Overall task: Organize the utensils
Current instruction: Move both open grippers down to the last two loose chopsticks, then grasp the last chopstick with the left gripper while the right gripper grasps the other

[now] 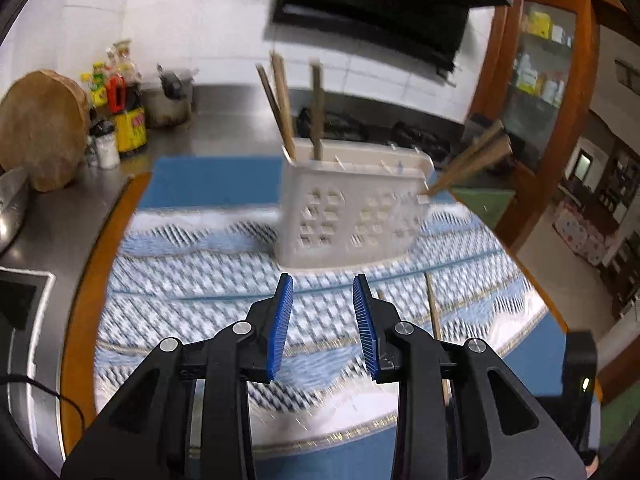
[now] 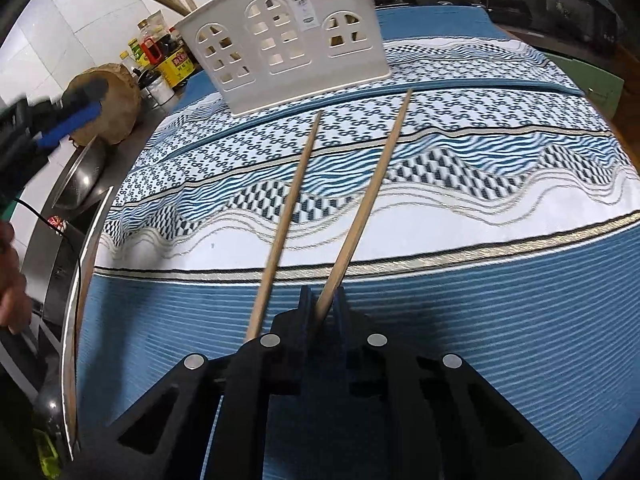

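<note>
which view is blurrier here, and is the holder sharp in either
Left wrist view: motion-smeared, the white holder and cloth streaked. Right wrist view: holder and chopsticks crisp, only the left gripper at the edge blurs.

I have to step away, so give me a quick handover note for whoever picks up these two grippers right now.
Left gripper: open, empty, held above the patterned cloth, facing the white utensil holder.
Right gripper: shut on one chopstick, pointing toward the holder.
A second chopstick lies loose on the cloth just left of the held one.
Done: several chopsticks already stand in the holder.
Left: put the held chopstick in the holder, then pick up the loose one and do the same.
</note>
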Motion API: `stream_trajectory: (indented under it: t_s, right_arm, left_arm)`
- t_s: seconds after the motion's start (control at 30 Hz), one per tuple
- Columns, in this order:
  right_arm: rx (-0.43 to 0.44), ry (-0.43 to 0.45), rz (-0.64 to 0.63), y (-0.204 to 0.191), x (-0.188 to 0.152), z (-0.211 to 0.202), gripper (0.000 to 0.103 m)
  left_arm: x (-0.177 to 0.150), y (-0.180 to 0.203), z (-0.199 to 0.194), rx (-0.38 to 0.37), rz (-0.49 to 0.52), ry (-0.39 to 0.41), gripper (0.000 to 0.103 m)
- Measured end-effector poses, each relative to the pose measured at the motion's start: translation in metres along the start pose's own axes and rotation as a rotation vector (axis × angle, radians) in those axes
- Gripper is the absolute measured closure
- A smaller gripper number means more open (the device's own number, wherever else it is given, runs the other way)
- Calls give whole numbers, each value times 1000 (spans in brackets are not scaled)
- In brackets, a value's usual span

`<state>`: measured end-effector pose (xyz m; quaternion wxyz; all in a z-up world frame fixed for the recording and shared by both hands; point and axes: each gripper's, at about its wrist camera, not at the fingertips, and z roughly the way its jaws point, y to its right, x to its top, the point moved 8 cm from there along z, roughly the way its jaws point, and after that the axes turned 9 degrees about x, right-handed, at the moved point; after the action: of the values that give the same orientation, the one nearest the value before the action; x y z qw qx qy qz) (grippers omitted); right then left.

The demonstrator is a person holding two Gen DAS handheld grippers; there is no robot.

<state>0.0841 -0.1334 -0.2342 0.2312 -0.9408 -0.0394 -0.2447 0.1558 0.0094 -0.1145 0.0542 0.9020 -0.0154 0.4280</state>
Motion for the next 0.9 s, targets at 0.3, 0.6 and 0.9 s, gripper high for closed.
stream_trajectory:
  t_s: [0.3,0.6,0.9]
  right_arm:
    - [-107,34,-51,34,-13,-28,96]
    - [-120,54,-77,50,-22,-39,94]
    - [-114,67,-91,44,-24,-37,94]
  left_arm:
    - [-71,44,14,-110,52,-163,71]
    - [-119,83,17,-182,62,-263,71]
    - [-145,96,28,-142,115,-299,81]
